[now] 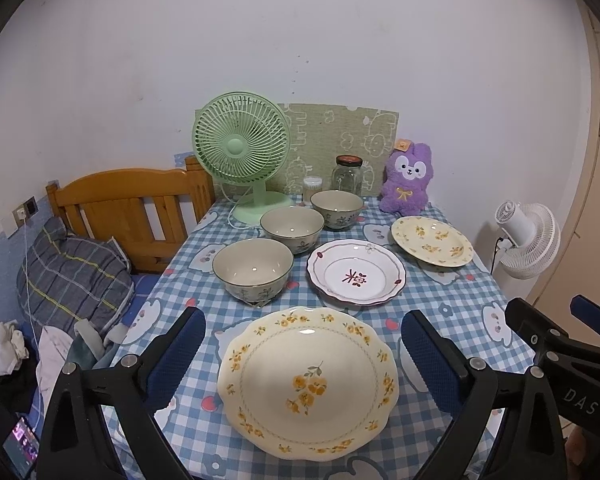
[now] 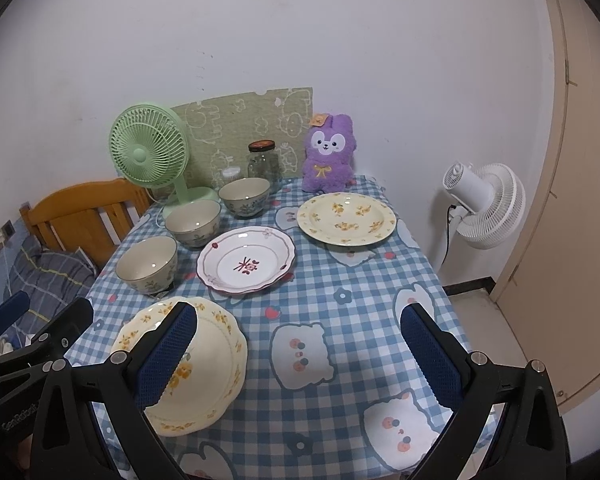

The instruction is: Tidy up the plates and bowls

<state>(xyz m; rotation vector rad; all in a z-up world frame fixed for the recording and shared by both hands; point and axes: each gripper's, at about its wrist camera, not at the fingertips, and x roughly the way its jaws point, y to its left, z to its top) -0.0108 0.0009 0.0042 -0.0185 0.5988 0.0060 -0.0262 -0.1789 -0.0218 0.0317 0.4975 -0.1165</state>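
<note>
Blue-padded left gripper [image 1: 302, 354] and right gripper [image 2: 298, 354] both spread wide, empty; phone [image 1: 20, 446] only in left view.

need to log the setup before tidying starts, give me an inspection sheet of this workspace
surface: table under a blue checked tablecloth, dishes spread singly, none stacked.
job's things: three bowls in a diagonal row: near bowl, middle bowl, far bowl; near yellow-flowered plate, white red-trimmed plate, far yellow-flowered plate.
clutter: green desk fan, glass jar, small clear container, purple plush toy along the wall.
grippers: left gripper open, above the near plate; right gripper open, over bare cloth.
cables: green fan's cord on the table; cord at the white floor fan.
surroundings: wooden bed frame, bedding, phone.
</note>
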